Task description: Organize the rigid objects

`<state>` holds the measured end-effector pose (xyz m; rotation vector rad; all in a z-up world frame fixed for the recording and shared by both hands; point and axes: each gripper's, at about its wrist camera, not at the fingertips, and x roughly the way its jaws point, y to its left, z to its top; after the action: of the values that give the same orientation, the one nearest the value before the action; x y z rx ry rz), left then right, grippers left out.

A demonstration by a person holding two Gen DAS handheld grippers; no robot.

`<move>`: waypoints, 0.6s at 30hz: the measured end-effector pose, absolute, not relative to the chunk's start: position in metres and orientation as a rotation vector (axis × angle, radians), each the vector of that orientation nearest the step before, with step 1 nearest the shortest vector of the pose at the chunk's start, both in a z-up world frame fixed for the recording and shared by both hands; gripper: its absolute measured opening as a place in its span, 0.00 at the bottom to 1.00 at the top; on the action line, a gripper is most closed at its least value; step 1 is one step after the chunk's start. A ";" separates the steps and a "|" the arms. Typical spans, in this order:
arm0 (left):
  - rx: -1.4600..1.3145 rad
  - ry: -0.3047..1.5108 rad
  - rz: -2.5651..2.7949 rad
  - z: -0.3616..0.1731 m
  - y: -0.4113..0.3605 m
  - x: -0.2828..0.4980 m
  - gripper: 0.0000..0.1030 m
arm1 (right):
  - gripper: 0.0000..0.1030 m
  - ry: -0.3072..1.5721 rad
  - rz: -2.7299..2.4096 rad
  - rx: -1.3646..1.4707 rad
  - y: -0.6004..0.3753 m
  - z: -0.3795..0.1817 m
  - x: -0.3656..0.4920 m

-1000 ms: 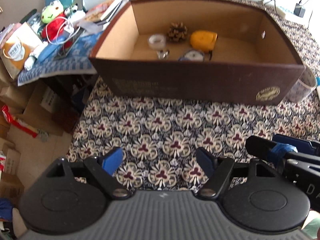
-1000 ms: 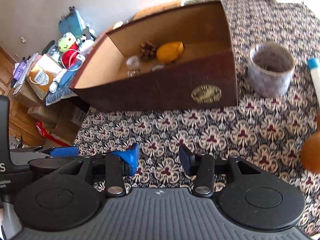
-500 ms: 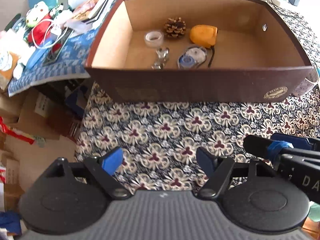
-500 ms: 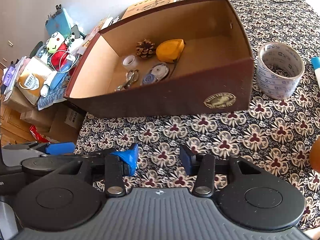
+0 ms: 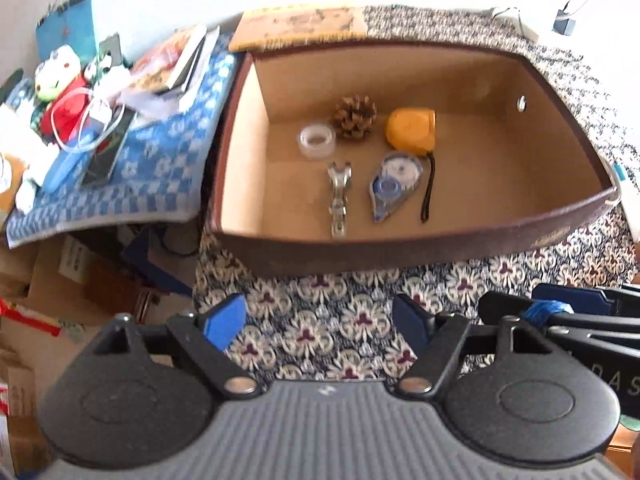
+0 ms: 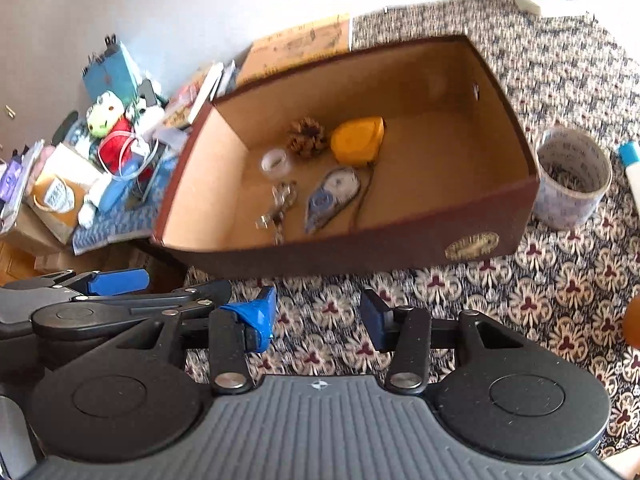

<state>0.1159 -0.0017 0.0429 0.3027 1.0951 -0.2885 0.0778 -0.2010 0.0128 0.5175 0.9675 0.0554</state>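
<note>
left gripper (image 5: 318,320) hangs over the floral cloth (image 5: 320,300), jaws spread, nothing between them. right gripper (image 6: 318,320) beside it: jaws have just been opening, also empty. brown cardboard box (image 6: 360,252) ahead holds, left to right: clear tape roll (image 5: 317,141), metal clip (image 5: 339,196), pine cone (image 5: 355,115), plastic correction-tape dispenser (image 5: 394,184), yellow tape measure (image 5: 411,126). outside, right of the box: wide packing-tape roll (image 6: 572,178), likely next. judged light, stiff, smooth-walled; pinch one wall across the rim.
</note>
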 end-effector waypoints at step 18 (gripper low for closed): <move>0.288 0.899 -0.319 0.070 0.003 0.158 0.73 | 0.31 0.736 -0.100 0.421 -0.193 0.035 0.097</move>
<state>0.1582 0.0030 0.0701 0.2880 0.8990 -0.3187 0.0975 -0.1930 0.0351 0.4206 0.7356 -0.0998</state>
